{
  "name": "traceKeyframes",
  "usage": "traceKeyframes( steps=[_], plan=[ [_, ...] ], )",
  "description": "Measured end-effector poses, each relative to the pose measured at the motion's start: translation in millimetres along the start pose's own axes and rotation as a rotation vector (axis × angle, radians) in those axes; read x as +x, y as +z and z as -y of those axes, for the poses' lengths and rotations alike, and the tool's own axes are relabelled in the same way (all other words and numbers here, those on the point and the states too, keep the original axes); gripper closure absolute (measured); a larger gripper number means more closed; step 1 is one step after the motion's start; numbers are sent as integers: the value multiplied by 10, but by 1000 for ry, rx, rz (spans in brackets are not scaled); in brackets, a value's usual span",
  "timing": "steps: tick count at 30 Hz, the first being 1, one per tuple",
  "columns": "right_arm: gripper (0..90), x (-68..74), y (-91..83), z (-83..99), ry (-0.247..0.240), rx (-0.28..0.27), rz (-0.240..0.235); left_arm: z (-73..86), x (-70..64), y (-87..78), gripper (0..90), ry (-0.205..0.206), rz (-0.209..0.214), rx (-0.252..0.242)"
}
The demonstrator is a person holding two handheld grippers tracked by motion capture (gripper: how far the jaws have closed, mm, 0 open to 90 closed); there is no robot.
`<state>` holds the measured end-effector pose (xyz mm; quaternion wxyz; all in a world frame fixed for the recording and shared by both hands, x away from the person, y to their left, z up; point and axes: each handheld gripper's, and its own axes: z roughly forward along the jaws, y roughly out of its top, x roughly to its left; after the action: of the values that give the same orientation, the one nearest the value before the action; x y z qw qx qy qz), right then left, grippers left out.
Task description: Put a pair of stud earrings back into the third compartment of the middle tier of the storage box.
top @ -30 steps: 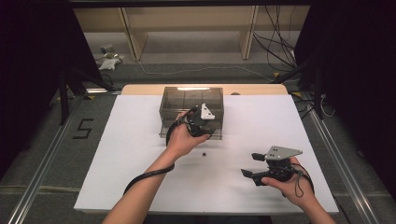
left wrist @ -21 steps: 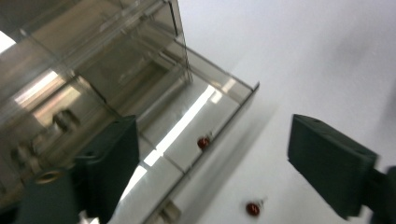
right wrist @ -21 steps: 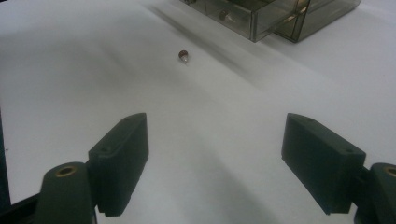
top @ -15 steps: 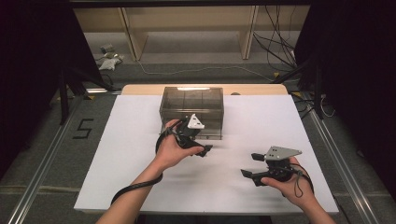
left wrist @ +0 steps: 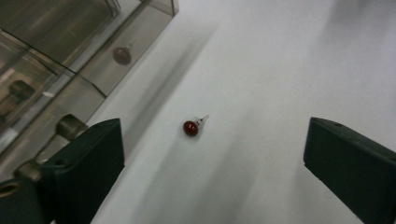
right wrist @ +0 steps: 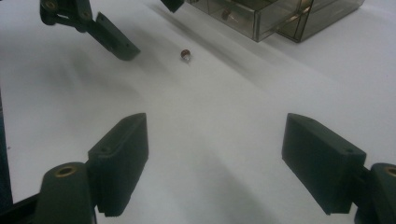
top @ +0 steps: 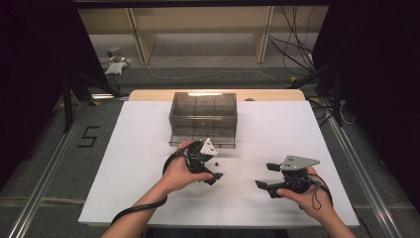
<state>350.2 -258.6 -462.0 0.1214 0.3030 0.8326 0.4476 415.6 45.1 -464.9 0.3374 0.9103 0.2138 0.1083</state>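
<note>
The left tool (left wrist: pixel 212 156) hovers with jaws spread over a small red bead (left wrist: pixel 190 127), which lies on the white surface (top: pixel 138 148) just before the clear drawer box (top: pixel 203 118) near the far edge. The right tool (right wrist: pixel 215 163), also spread, hovers toward the near right corner.

The drawer box (left wrist: pixel 56 51) is cut off at the left gripper view's edge
</note>
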Motion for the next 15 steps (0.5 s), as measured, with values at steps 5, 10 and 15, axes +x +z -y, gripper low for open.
traceKeyframes(
  steps=[5,10,15],
  plan=[
    [236,3,1,0,2,3,-3,-29,17,137,165,-20,-14,23],
    [236,-2,0,1,2,2,-1,-78,36,245,228,-41,-17,28],
    [236,-2,0,1,2,1,-2,-89,56,310,314,-48,-8,50]
  ],
)
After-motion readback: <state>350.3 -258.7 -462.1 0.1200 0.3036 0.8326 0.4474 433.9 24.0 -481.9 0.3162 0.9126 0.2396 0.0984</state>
